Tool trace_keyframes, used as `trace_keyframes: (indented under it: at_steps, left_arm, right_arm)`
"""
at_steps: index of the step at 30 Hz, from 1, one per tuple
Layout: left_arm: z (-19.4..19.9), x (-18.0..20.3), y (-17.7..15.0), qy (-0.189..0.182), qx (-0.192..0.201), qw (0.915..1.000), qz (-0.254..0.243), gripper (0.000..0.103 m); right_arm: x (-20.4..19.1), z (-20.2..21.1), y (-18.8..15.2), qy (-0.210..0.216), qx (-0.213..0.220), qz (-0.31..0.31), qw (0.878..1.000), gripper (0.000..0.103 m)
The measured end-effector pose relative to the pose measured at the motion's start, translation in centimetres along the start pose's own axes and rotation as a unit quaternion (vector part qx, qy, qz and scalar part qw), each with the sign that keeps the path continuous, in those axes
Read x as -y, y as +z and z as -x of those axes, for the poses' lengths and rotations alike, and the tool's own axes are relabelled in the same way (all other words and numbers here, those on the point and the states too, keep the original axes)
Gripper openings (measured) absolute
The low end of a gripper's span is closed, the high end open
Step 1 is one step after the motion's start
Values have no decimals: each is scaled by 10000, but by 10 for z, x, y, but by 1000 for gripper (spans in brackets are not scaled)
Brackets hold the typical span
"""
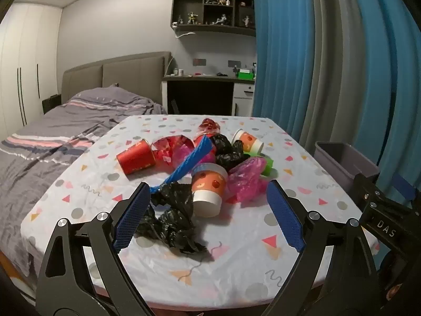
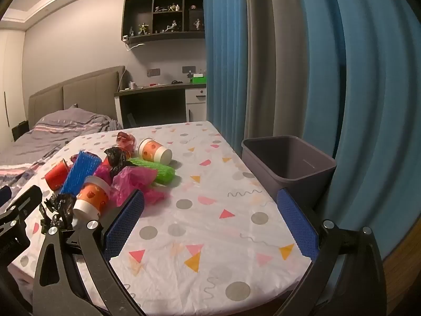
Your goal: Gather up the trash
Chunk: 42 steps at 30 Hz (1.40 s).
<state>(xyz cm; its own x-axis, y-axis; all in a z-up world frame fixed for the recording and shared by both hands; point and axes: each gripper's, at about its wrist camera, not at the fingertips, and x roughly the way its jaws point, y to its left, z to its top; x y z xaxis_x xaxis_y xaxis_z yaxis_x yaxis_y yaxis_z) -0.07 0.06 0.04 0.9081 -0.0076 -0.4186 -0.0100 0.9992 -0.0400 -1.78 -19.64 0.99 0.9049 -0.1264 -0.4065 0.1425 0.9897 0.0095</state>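
– Blue pads on both grippers, are they wide apart?
– Yes. The left gripper and right gripper hold nothing.
– Where is the trash?
– Piled on the table. The bin stands beside it.

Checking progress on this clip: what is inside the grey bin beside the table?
The bin looks empty: the right wrist view shows only bare inner walls and no trash. Its near inner wall and part of the bottom are hidden behind the rim.
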Motion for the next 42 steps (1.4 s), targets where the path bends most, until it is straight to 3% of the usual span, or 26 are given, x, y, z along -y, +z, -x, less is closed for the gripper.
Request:
trace_keyframes:
  at_steps: [42]
  left_arm:
    - [2, 5, -1, -31, 17, 10000, 25, 88]
  right_arm:
    - [14, 7, 4, -18, 54, -97, 9999, 97]
